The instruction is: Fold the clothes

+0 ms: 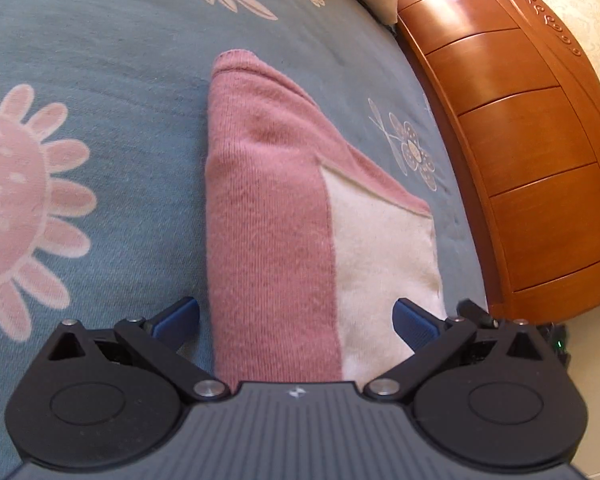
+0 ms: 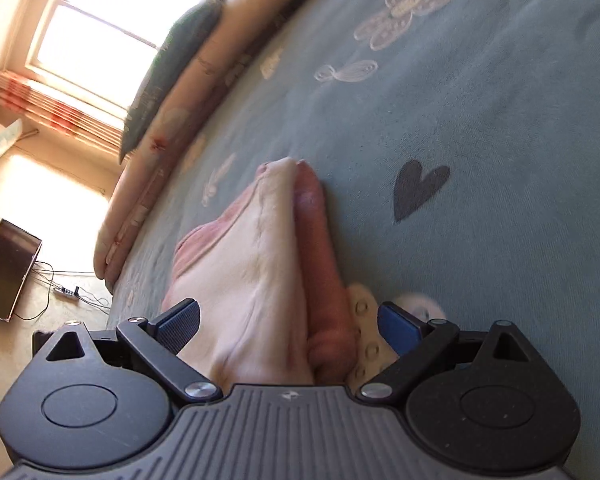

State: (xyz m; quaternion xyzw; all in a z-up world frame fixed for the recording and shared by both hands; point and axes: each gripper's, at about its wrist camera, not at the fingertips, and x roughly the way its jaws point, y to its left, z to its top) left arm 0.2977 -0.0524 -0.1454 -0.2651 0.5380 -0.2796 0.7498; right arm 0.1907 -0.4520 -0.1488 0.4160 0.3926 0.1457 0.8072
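Pink-and-cream knitted garment (image 1: 276, 216), already folded into a narrow bundle, is seen lying on the blue-grey floral bedspread (image 1: 100, 60) between the spread, released fingers of the left hand-held gripper (image 1: 296, 320) and the right hand-held gripper (image 2: 288, 324), neither grasping it. It is judged soft, light and limp, best pinched at the thick near fold. Beyond, open bedspread is left for moving, bounded by the orange wooden headboard (image 1: 520, 140).
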